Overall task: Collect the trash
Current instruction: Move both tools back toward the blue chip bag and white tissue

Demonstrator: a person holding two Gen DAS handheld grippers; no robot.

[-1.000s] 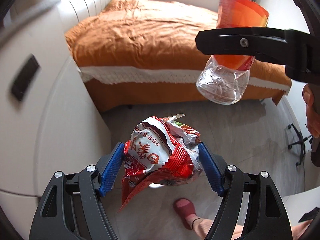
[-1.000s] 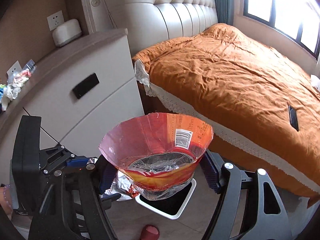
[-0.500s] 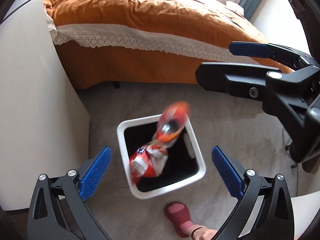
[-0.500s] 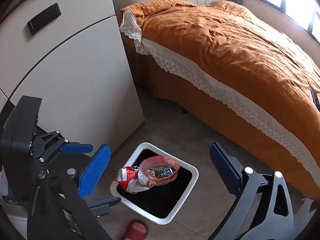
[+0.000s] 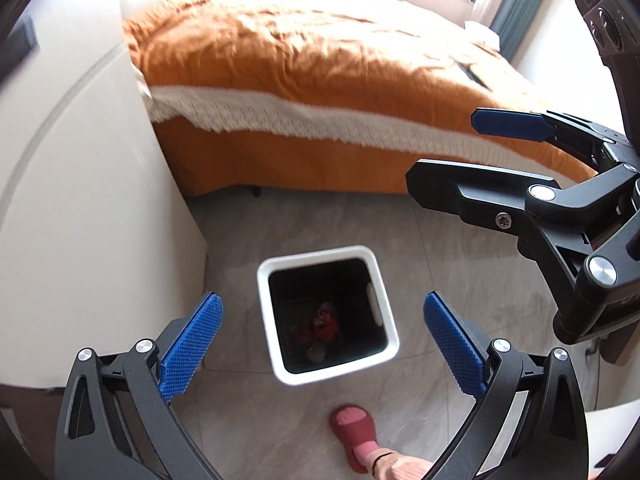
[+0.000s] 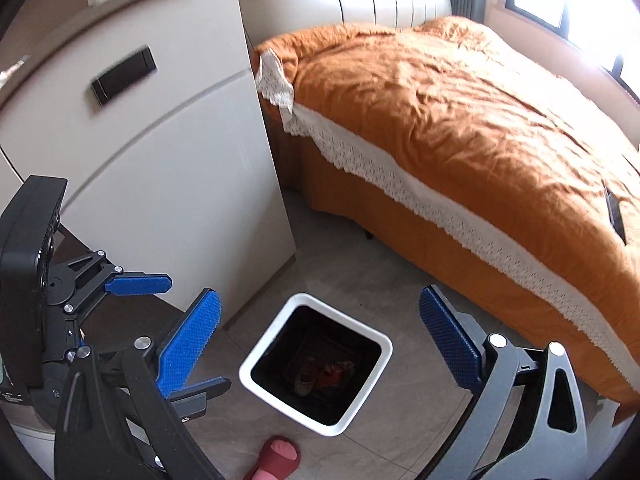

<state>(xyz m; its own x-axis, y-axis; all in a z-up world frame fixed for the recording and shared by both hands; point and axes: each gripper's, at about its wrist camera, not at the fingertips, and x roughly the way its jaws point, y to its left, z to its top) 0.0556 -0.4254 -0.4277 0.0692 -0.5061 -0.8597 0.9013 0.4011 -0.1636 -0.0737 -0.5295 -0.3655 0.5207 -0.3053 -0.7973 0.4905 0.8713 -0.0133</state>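
Observation:
A white square trash bin [image 5: 384, 296] stands on the grey tile floor below both grippers; it also shows in the right wrist view [image 6: 280, 328]. Red and silver trash [image 5: 325, 322] lies at its dark bottom, seen too in the right wrist view [image 6: 332, 370]. My left gripper [image 5: 326, 338] is open and empty above the bin. My right gripper [image 6: 320, 342] is open and empty above it too. The right gripper also shows at the right of the left wrist view [image 5: 452, 160], and the left gripper at the left of the right wrist view [image 6: 180, 336].
A bed with an orange cover [image 6: 460, 120] and white lace trim runs close behind the bin. A white cabinet [image 6: 160, 168] with a black handle stands to the bin's left. The person's foot in a pink slipper [image 5: 354, 428] is on the floor just in front of the bin.
Both grippers opened and let go of the snack bag and the crushed bottle. Both fell into the bin and now lie at its bottom. The views tilted down towards the bin.

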